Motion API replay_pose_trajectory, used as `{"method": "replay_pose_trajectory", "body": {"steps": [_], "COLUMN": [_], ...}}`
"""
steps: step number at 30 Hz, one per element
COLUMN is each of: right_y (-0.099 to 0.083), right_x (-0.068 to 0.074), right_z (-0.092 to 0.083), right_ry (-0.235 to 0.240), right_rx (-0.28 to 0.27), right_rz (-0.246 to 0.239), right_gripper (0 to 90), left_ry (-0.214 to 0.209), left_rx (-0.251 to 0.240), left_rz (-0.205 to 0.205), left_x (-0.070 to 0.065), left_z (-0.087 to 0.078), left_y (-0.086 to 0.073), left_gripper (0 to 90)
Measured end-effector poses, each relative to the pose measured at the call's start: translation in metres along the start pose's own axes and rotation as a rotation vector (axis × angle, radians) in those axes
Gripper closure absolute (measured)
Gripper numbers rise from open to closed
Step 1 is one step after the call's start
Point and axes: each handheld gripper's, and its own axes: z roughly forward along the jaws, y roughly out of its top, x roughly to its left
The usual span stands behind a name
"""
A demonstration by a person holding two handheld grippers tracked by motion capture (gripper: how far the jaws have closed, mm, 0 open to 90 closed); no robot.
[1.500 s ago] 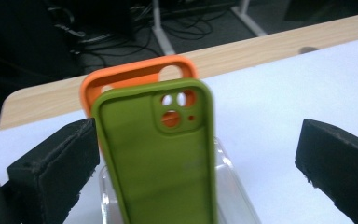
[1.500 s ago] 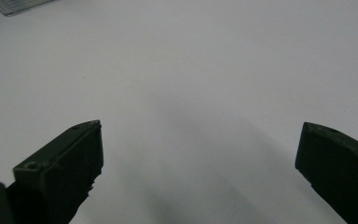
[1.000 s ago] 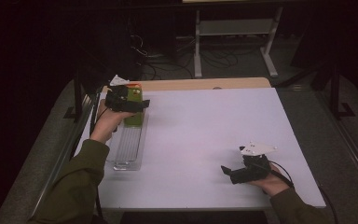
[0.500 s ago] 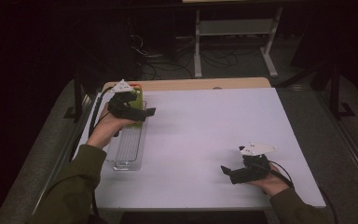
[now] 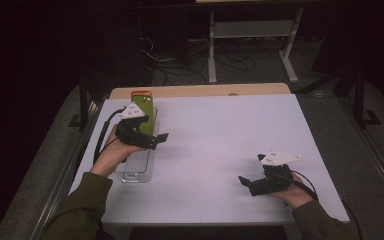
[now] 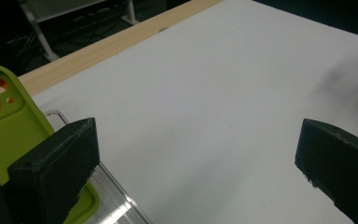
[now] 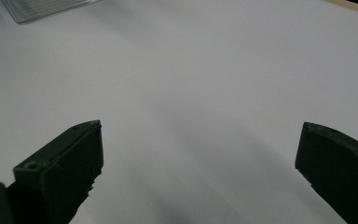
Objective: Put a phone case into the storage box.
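High view: white surface (image 5: 215, 145) with a wooden strip along the far edge, dark floor and metal stand legs beyond. Clear plastic tray (image 5: 139, 167) lying lengthwise at the left side of the surface, ribbed bottom, near end bare. Green phone case (image 5: 144, 111) with orange rim resting on the tray's far end, camera cutout toward the far edge. Left gripper (image 5: 157, 140) held in the left hand (image 5: 111, 152) over the tray's middle, just near of the case, tilted, pointing right across the surface, grey three-cornered plate on top, cable trailing back off the left side. Right gripper (image 5: 244, 180) low at the near right of the surface, in the right hand (image 5: 292, 192), pointing left, well apart from tray and case. Olive sleeves entering from the bottom.

Left gripper view: fingers (image 6: 58, 163) spread wide, nothing between them, white surface ahead; green case (image 6: 9, 126) at left behind the left finger, tray edge (image 6: 116, 200) below it; contact with the case cannot be told.

Right gripper view: fingers (image 7: 65, 161) spread wide, empty, bare white surface between; corner of the ribbed tray (image 7: 46, 9) at top left, far off.
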Motion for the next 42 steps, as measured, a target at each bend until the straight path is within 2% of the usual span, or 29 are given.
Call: {"method": "replay_pose_trajectory", "body": {"steps": [11, 18, 27, 33, 37, 38, 42], "right_y": [0.002, 0.004, 0.008, 0.013, 0.018, 0.018, 0.022], "right_x": [0.0, 0.002, 0.002, 0.001, 0.002, 0.001, -0.001], "right_z": [0.0, 0.0, -0.003, -0.005, -0.007, -0.007, -0.009], "right_ry": [0.015, 0.026, 0.043, 0.053, 0.065, 0.066, 0.076], "right_rx": [-0.01, -0.004, -0.02, -0.025, -0.022, -0.023, -0.03], "right_rz": [-0.011, -0.014, -0.016, -0.037, -0.051, -0.058, -0.045], "right_gripper": [0.4, 0.4, 0.4, 0.4, 0.4, 0.4, 0.4], "left_ry": [-0.02, -0.034, -0.046, -0.056, -0.067, -0.074, -0.09], "left_rx": [-0.021, -0.021, -0.034, -0.036, -0.033, -0.029, -0.02], "left_rz": [-0.001, 0.02, 0.018, 0.007, 0.019, 0.011, 0.023], "left_x": [-0.015, -0.02, -0.028, -0.031, -0.031, -0.032, -0.034], "left_z": [-0.01, -0.019, -0.032, -0.034, -0.033, -0.033, -0.03], "left_y": [-0.018, -0.034, -0.053, -0.064, -0.066, -0.067, -0.068], "left_gripper": [0.0, 0.0, 0.0, 0.0, 0.0, 0.0, 0.0]}}
